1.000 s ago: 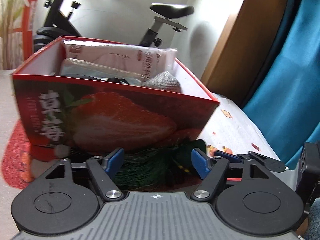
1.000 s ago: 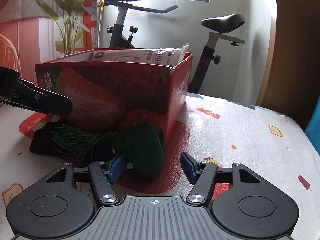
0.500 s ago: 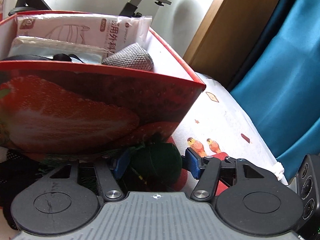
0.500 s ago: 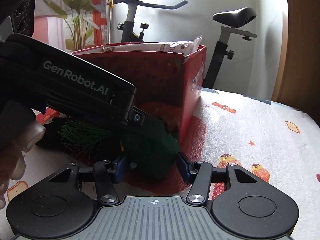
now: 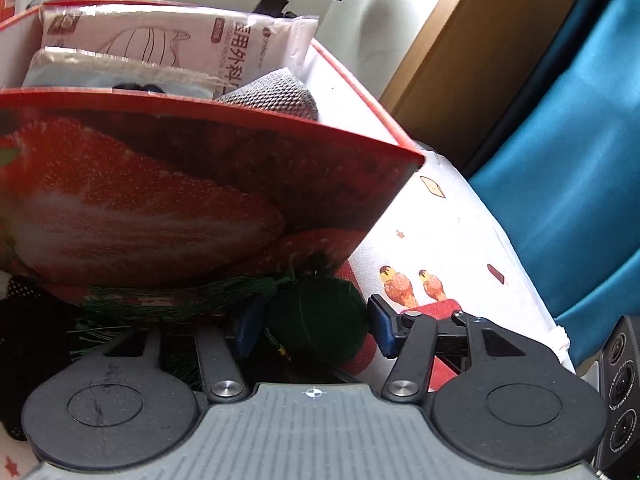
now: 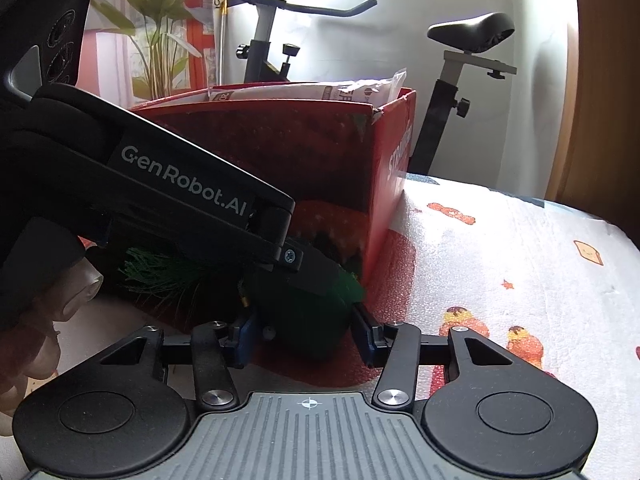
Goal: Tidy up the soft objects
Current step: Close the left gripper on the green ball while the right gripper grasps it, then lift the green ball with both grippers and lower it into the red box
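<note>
A dark green tasselled pouch (image 5: 316,320) lies on the patterned tablecloth (image 5: 448,240) at the foot of the red strawberry-printed box (image 5: 160,200), just off the box's near right corner. Its long axis runs along the box's front wall: the rounded body sits toward the corner, and the green tassel (image 5: 176,300) trails away from it to the left, close against the base of the box. The left gripper (image 5: 316,320) straddles the rounded body, its jaws closing, one blue pad on each side; whether the pads already press the fabric cannot be told. The right gripper (image 6: 304,332) meets the same body from another side, its jaws likewise closing around it, and here too contact is unclear. In the right wrist view the left gripper's black arm crosses above the pouch, with the person's fingers (image 6: 80,292) visible at the left edge. Inside the box stand a white printed packet (image 5: 180,40), a clear-wrapped packet (image 5: 112,68) and a grey knitted item (image 5: 272,96). An exercise bike (image 6: 472,36) stands behind the table.
</note>
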`<state>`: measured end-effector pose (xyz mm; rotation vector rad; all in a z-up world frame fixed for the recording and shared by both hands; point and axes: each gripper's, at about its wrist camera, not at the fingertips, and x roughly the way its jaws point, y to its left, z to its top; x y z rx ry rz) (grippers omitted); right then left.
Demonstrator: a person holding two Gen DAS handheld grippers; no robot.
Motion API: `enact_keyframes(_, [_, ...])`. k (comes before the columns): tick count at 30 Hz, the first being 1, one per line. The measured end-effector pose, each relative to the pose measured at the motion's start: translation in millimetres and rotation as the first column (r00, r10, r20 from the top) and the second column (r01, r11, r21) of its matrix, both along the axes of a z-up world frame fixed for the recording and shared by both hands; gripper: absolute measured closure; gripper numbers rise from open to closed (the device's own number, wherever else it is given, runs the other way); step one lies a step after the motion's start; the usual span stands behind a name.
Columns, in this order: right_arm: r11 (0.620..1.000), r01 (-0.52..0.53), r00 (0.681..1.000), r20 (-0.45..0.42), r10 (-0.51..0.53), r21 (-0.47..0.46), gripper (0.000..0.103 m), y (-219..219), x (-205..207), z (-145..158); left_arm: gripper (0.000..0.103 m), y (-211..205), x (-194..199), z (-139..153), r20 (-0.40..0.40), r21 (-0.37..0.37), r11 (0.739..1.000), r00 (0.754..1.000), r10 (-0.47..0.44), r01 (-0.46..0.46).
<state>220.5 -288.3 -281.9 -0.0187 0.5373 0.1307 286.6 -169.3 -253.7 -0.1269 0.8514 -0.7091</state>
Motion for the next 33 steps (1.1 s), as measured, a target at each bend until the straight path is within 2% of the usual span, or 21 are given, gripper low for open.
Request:
enact_keyframes(7, [0.999,-0.030,0.995,0.096,0.032,-0.024,0.059,8.2,-19.5,7.7,0.047,12.0,-14.2,19.9,0.029,-0.003,1.000,1.000,0.010,-0.010])
enact_keyframes(11, [0.999,-0.041,0.988,0.149,0.043,-0.014,0.059,14.4,-31.2,19.3,0.047,24.4,-29.0,36.3,0.080,-0.020,1.000,0.997,0.019,-0.018])
enact_keyframes(21, [0.994,-0.075,0.962,0.258,0.092,-0.075,0.059,45.3,-56.4,69.9,0.048,69.1,-55.0,82.2,0.136,-0.161,0.984,0.986,0.098,-0.076])
enact_keyframes(27, [0.982,-0.105,0.944,0.295,0.148,-0.156,0.059,73.6,-61.9,97.3,0.048,99.3,-69.2,101.2,0.154,-0.240,0.964,0.976,0.155,-0.115])
enact_keyframes(33, [0.966,-0.161,0.926,0.308,0.218,-0.202,0.058,91.7,-43.1,128.3,0.048,119.9,-65.5,125.1,0.190,-0.271,0.953,0.963,0.193,-0.138])
